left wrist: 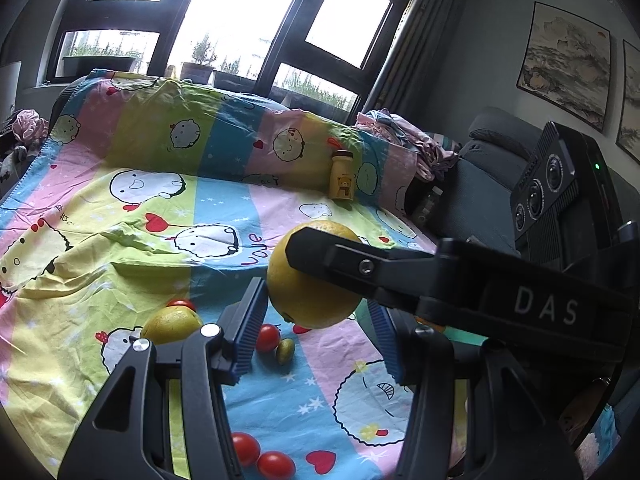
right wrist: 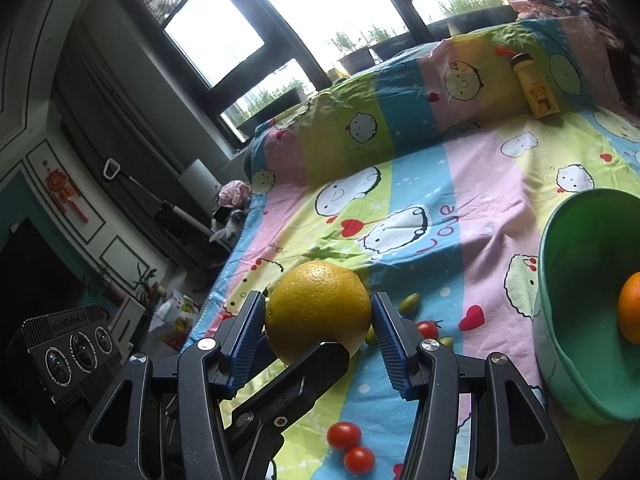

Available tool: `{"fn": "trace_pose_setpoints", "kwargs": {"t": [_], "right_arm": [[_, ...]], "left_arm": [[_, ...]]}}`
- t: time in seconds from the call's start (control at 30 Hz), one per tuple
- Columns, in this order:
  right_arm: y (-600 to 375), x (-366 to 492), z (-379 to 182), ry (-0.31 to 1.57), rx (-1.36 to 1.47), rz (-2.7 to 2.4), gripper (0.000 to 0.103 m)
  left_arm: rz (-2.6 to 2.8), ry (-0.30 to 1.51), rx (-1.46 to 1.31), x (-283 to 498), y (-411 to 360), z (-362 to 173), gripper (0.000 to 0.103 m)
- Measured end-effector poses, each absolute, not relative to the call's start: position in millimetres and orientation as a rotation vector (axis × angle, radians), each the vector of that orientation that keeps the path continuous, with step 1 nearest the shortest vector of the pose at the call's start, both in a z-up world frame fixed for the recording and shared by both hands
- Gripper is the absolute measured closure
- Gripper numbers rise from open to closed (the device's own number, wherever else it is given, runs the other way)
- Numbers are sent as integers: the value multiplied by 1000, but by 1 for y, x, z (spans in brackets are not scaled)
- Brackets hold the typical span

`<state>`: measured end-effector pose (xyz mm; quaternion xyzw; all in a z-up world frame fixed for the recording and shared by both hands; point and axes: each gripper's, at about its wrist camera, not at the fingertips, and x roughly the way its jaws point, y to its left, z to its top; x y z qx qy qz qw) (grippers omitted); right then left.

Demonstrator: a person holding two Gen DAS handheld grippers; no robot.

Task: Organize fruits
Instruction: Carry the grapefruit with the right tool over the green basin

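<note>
Bed (left wrist: 120, 264): covered by a striped cartoon sheet and serving as the work surface. Loose fruit lies towards its near edge.

Green bowl (right wrist: 560, 360): sits at the bed's right-hand edge and holds one orange (right wrist: 630, 308). Judged to be the collecting point, which would explain why produce is being carried that way.

Large yellow citrus (right wrist: 316, 304): appears clear of the sheet, over the near middle of the bed, left of the bowl. The right hand-held gripper (right wrist: 318, 300) pinches it, both ribbed pads pressed to its flanks. The left hand-held gripper (left wrist: 316, 296) brackets the same fruit. Its left pad lies against the skin, but the right-hand tool masks the other pad, so I cannot tell whether it grips. Two tools on one fruit suggests a steadying hold or a handover, given a heavy, round load.

Smaller yellow fruit (left wrist: 170, 326): on the sheet near the front edge, not yet collected.

Yellow bottle (left wrist: 342, 178): upright against the bolster at the far edge, not fruit.

Cherry tomatoes (right wrist: 343, 435) and a small green fruit (left wrist: 286, 350): scattered at the near edge, uncollected.
</note>
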<state>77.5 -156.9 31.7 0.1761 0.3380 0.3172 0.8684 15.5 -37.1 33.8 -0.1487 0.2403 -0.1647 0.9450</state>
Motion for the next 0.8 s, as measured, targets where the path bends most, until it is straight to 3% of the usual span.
{"fn": "trace_pose_setpoints", "kwargs": {"t": [0.8], "right_arm": [[-206,83,36,672,455,571,46]], "left_arm": [[-435,518,-238,42,-79,45,52]]}}
